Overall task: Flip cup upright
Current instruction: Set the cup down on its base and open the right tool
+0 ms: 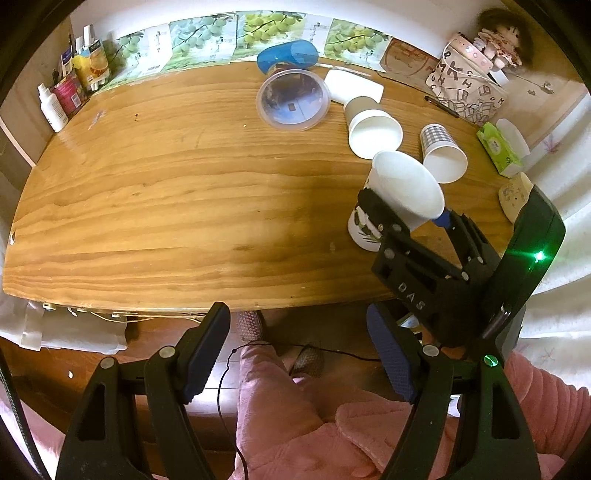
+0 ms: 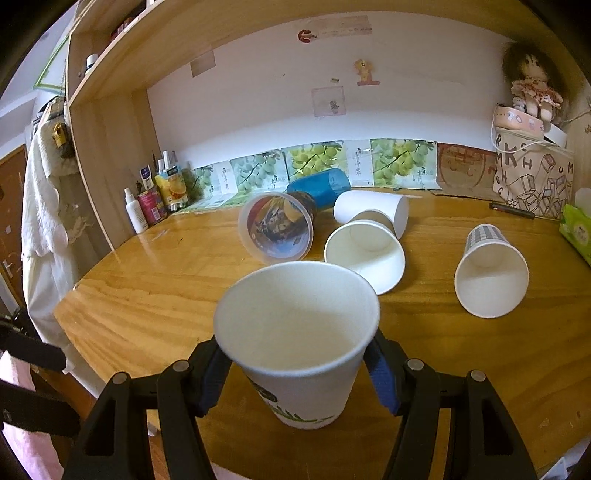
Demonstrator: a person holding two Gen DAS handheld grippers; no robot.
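Left wrist: wooden desk, grape posters.

Wide bare stretch of table across the left and centre, open from the near edge up to the back wall. Left rear corner blocked by upright bottles and cartons. Centre rear blocked by a cluster lying on their sides: clear plastic tub, blue cup, two white paper cups. Checked paper cup on its side just right of these, a narrow gap between. Right edge lined by printed bag, tissue pack and pen. Near right occupied by right hand-held gripper closed around upright white cup. Overhead shelf limiting height at the back.
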